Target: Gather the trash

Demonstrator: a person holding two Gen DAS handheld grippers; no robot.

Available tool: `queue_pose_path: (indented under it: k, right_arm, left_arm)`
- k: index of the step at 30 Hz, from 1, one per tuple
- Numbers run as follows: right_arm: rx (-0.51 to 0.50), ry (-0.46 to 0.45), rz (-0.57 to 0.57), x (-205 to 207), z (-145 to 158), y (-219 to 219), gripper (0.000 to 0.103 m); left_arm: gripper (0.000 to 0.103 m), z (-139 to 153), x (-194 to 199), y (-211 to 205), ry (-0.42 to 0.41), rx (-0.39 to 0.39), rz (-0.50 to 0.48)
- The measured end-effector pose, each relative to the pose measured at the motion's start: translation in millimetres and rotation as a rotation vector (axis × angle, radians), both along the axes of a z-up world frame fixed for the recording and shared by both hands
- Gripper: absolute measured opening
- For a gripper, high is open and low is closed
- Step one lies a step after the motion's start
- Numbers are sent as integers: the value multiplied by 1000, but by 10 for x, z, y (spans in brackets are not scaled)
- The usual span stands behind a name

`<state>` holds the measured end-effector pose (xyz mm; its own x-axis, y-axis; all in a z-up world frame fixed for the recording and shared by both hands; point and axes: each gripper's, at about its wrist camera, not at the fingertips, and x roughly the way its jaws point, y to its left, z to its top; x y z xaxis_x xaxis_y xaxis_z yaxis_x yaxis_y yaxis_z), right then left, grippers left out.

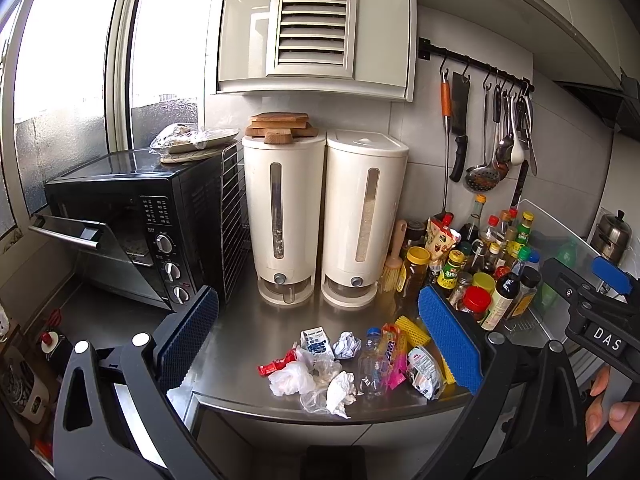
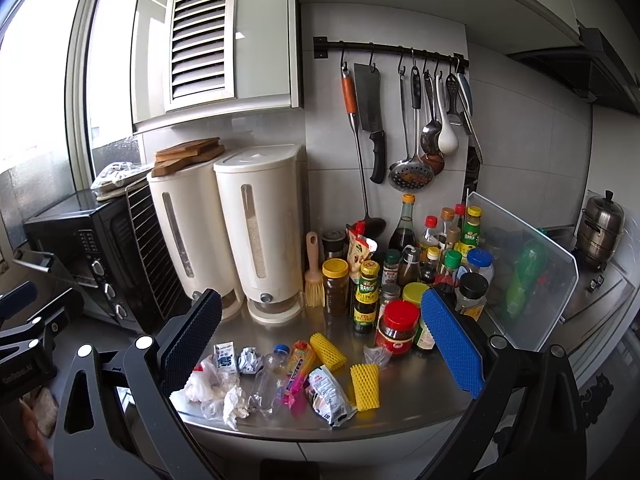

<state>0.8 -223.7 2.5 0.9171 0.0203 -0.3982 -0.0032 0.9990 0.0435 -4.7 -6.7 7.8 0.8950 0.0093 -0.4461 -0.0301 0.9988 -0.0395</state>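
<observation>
The fingers of the left gripper (image 1: 318, 338) and right gripper (image 2: 322, 342) are wide apart and hold nothing, with the trash (image 2: 280, 380) lying on the near counter (image 2: 416, 400) edge.

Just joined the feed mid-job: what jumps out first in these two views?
The litter strewn along the front edge of the steel counter: a crushed clear bottle, a small milk carton, crumpled tissue and two yellow foam nets. Behind it stand two tall cream dispensers and a crowd of condiment bottles. Both hand-held grippers, left and right, hover open above the counter.
</observation>
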Motion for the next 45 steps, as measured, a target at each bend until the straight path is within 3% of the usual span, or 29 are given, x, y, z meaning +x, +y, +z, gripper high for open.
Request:
queue_pose_path:
  k: [34, 45]
  right_arm:
    - [12, 9, 8, 26, -7, 9, 100]
    - [55, 101, 43, 332, -517, -96, 100]
  left_arm:
    - [95, -42, -3, -12, 6, 7, 3]
    - [95, -557, 227, 77, 61, 54, -15]
